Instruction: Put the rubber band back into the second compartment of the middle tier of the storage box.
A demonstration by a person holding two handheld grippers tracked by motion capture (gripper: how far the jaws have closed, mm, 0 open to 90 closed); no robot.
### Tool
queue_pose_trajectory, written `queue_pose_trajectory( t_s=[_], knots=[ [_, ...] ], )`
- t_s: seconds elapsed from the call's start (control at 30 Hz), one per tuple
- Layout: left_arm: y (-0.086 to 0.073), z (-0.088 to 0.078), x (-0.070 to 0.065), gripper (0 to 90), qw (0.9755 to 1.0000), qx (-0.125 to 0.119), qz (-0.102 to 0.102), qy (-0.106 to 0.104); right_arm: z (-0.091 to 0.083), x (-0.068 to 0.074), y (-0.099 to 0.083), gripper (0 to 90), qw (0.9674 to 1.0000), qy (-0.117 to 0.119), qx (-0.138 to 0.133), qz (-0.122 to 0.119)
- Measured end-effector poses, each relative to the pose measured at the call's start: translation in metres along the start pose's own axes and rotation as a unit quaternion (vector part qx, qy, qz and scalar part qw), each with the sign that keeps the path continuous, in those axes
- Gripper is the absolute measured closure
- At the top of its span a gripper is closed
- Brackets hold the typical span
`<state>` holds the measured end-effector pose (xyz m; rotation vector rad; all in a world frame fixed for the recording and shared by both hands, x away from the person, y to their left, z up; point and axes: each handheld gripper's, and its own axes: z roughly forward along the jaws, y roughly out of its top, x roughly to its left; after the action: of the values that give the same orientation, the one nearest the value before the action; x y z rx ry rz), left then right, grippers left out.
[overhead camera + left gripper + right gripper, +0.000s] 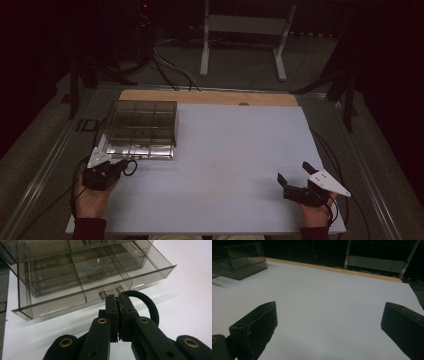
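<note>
Smoky plastic drawer box (141, 129) unlabelled.

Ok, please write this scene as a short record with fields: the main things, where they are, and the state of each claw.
surface: white table
container: clear smoky plastic drawer box, far left of the table
bottom drawer: pulled partly out, divided into compartments
left claw: shut on a black ring, just in front of the drawer's knobs
right claw: open, holds nothing, near right of the table
drawer contents: cannot tell
</note>
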<state>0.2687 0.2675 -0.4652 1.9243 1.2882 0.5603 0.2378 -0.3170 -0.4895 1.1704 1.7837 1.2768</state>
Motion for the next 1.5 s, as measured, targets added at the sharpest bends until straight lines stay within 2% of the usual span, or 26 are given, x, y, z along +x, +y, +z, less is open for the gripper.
queue_pose_trajectory(
  t_s=[0.7, 1.5],
  knots=[
    [0.015, 0.003, 0.002, 88.6, 0.9999, -0.011, -0.001, -0.003, 0.0, 0.0, 0.0, 0.9, 1.0, 0.0, -0.001, 0.001],
    [0.028, 0.011, 0.007, 88.5, 0.9998, -0.017, -0.004, 0.008, 0.0, 0.0, 0.0, 0.8, 1.0, 0.0, 0.0, 0.001]
  ],
)
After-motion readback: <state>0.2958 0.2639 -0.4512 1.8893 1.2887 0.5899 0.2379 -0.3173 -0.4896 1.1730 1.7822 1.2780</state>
